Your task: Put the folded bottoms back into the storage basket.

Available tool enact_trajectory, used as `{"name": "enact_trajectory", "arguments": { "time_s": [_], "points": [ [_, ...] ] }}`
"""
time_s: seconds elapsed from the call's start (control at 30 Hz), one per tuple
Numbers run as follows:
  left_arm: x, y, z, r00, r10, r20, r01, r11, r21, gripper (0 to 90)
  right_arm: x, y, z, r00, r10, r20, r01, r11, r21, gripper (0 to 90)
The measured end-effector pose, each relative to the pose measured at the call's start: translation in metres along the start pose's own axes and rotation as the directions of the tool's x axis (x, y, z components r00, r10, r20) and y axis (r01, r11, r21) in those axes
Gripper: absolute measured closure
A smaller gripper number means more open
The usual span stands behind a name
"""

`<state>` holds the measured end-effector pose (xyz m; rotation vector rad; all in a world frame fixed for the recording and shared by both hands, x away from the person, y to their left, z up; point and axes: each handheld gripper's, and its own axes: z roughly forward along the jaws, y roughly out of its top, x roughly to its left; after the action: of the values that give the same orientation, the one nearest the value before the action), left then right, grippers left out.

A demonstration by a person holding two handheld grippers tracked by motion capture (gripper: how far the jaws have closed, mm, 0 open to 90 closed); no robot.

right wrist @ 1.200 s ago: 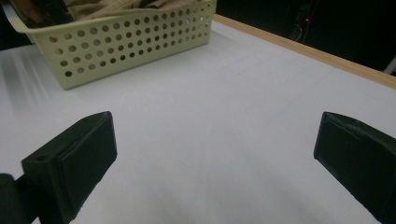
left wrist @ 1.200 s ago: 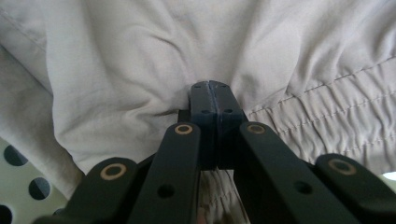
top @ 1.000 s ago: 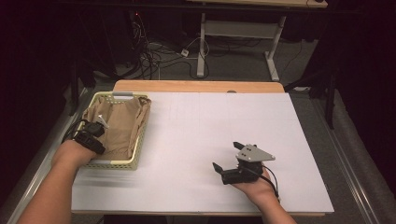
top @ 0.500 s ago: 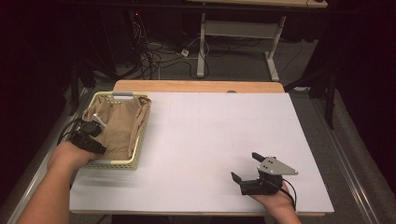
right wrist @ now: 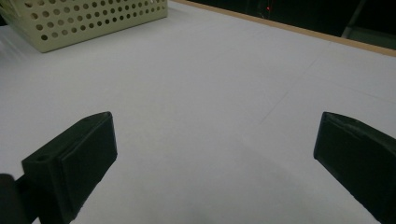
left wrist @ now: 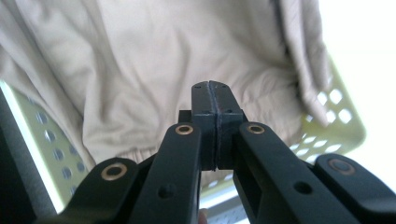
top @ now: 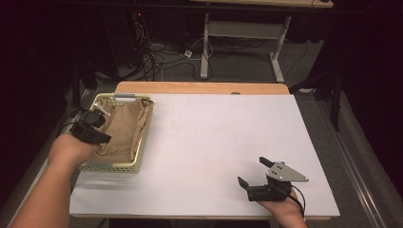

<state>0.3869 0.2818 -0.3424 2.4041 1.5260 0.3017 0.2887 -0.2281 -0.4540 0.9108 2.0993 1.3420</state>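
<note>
High view, left to right. The left claw hangs over the near left part of the pale yellow basket, its tips hard to make out against the hand; the left gripper view shows its jaws pressed together with nothing visibly between them. The tan cloth lies crumpled inside the basket, its lower folds hidden behind the jaws. The right claw rests spread above the bare white desk, at the near right.

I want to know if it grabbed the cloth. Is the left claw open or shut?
Shut. The left gripper has its two pads pressed flat together, with no beige cloth between them.
</note>
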Motion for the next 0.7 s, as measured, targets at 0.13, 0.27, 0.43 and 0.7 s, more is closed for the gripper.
{"name": "enact_trajectory", "arguments": {
  "time_s": [0.13,0.27,0.43,0.7],
  "points": [
    [-0.004,0.013,-0.003,0.9999,-0.008,-0.008,0.007,0.9978,-0.065,87.8,0.0,0.0,0.0,1.0,0.001,-0.003,-0.001,1.0,0.001,0.7],
    [-0.002,0.028,0.003,0.9988,-0.049,-0.002,0.048,0.991,-0.125,87.7,-0.001,-0.001,0.0,1.0,0.001,0.001,-0.001,1.0,0.001,1.0],
    [-0.001,0.046,0.025,0.9992,-0.039,-0.004,0.037,0.9841,-0.174,87.7,-0.002,-0.001,-0.001,1.0,0.007,0.004,-0.007,1.0,0.002,1.2],
    [0.004,0.071,0.069,0.9985,-0.053,-0.008,0.051,0.9811,-0.187,87.7,-0.003,-0.002,0.003,0.9999,0.013,-0.004,-0.013,1.0,0.005,1.3]
  ]
}}
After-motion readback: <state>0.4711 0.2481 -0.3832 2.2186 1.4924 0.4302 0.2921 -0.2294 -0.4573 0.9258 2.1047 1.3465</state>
